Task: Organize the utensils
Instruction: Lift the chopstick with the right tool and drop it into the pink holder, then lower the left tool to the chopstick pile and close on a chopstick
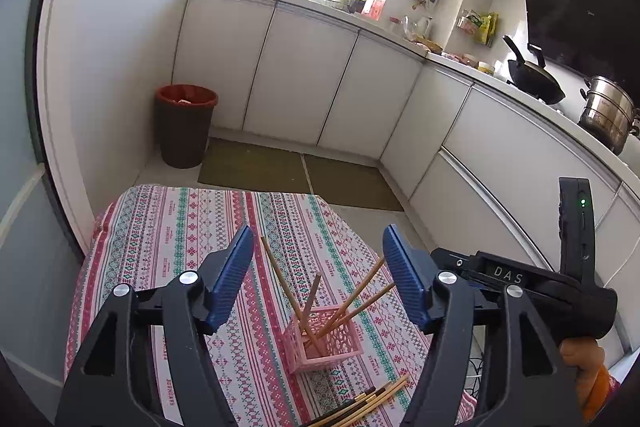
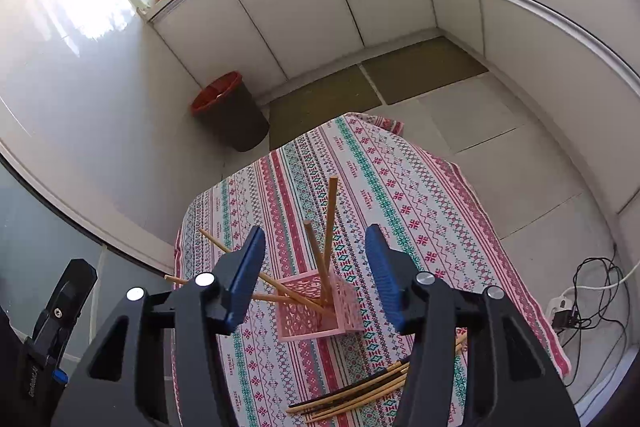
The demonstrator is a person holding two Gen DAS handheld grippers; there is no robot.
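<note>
1. We are holding the left gripper (image 1: 318, 259) and right gripper (image 2: 316, 261) wide apart and empty above the pink holder (image 1: 324, 341), probably having let chopsticks drop in.
2. Four wooden chopsticks (image 1: 352, 301) are leaning fanned out in the latticed holder, mid-surface on the striped cloth (image 1: 168, 227).
3. More loose chopsticks (image 2: 352, 393) are lying at five o'clock, awaiting pickup.

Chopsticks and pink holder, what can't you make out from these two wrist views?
- Loose chopsticks: left wrist view, the bottom edge and a finger cut them off; no count.
- The same pile, right wrist view: partly behind a finger.
- Pink holder: right wrist view, the left finger hides the two leaning chopsticks' middles.
</note>
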